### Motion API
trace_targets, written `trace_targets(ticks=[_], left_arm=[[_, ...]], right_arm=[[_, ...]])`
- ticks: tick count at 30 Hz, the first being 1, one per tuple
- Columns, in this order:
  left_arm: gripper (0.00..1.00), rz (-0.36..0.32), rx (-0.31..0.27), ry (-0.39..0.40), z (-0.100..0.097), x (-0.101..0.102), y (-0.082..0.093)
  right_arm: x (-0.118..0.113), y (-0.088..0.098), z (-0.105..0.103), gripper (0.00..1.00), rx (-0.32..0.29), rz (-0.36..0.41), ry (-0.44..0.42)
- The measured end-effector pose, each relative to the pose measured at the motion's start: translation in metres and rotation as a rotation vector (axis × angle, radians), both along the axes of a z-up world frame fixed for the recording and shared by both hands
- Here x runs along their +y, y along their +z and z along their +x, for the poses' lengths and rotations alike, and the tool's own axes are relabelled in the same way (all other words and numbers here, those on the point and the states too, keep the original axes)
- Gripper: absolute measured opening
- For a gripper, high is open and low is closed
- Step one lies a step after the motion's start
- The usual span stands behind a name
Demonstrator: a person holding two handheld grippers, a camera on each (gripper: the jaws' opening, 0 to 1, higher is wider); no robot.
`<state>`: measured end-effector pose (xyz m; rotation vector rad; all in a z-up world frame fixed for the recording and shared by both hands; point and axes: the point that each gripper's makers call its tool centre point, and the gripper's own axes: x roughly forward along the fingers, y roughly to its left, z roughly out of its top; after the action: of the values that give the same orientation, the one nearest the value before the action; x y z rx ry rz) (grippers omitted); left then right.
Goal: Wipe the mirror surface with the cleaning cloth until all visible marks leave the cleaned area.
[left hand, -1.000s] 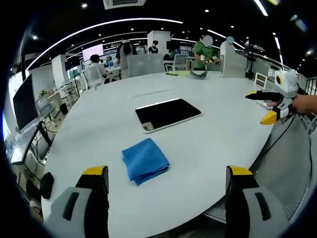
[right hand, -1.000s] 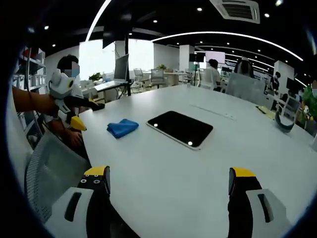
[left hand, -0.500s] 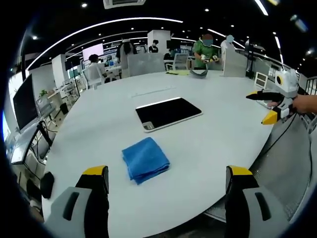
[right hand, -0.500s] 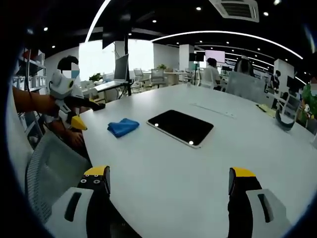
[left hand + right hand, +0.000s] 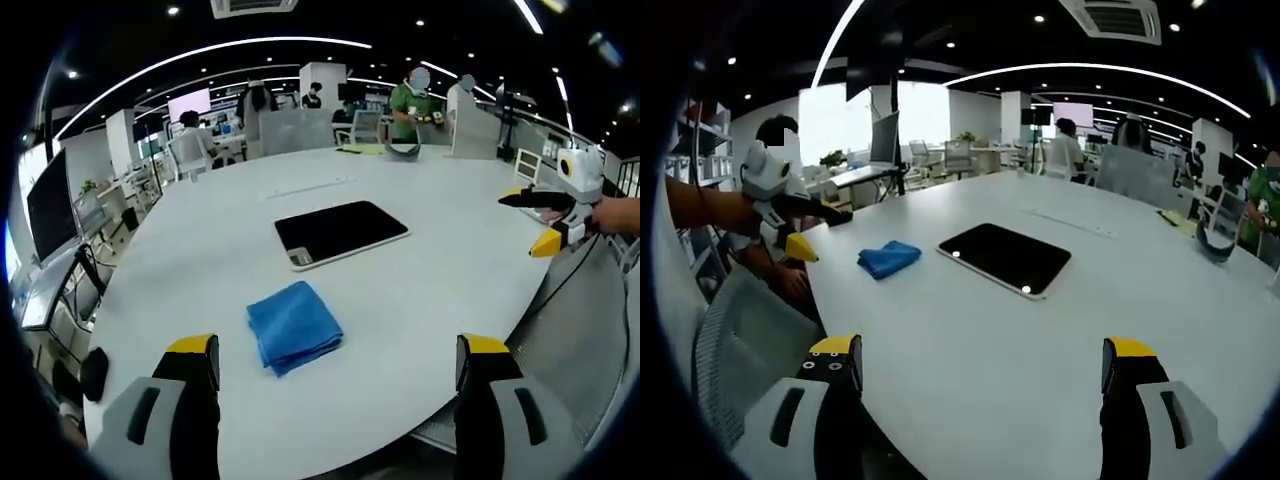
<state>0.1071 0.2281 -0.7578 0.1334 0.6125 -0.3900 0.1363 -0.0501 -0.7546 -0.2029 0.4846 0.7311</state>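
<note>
Our left gripper [image 5: 335, 395] sits at the near table edge with its yellow-tipped jaws spread wide and nothing between them. It also shows at the left of the right gripper view [image 5: 812, 228], just past the table rim, where its jaws read as apart too

Our right gripper [image 5: 978, 395] is the same: jaws wide, unloaded, hanging over the near rim. In the left gripper view it shows off to the right [image 5: 535, 220], beyond the table edge, well apart from the task items

Moving outward: the folded blue cleaning cloth [image 5: 293, 325] lies flat on the round white table [image 5: 200, 250], nearest the left gripper and untouched by either. In the right gripper view it sits near the table's left edge [image 5: 888, 258]

Beyond it, the dark rectangular mirror with a pale frame [image 5: 341, 231] lies flat near the table centre, close to the cloth but apart from it; in the right gripper view it sits mid-table [image 5: 1005, 259]. We can't tell from here whether it carries marks, too small and dark

Our read on progress: zero. Cloth not picked up, no wiping contact. Left to do: grab the cloth, carry it to the mirror, wipe until clean. Both items are in view
</note>
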Motion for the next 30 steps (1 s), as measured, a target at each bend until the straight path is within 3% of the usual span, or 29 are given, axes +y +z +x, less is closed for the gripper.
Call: trace_targets(ticks=[30], left_arm=[[0.99,-0.001,-0.002,0.010,0.0023,0.0039,-0.0009]], right_arm=[[-0.0001,-0.0002,-0.0041,1.00,0.006,0.012,-0.001]])
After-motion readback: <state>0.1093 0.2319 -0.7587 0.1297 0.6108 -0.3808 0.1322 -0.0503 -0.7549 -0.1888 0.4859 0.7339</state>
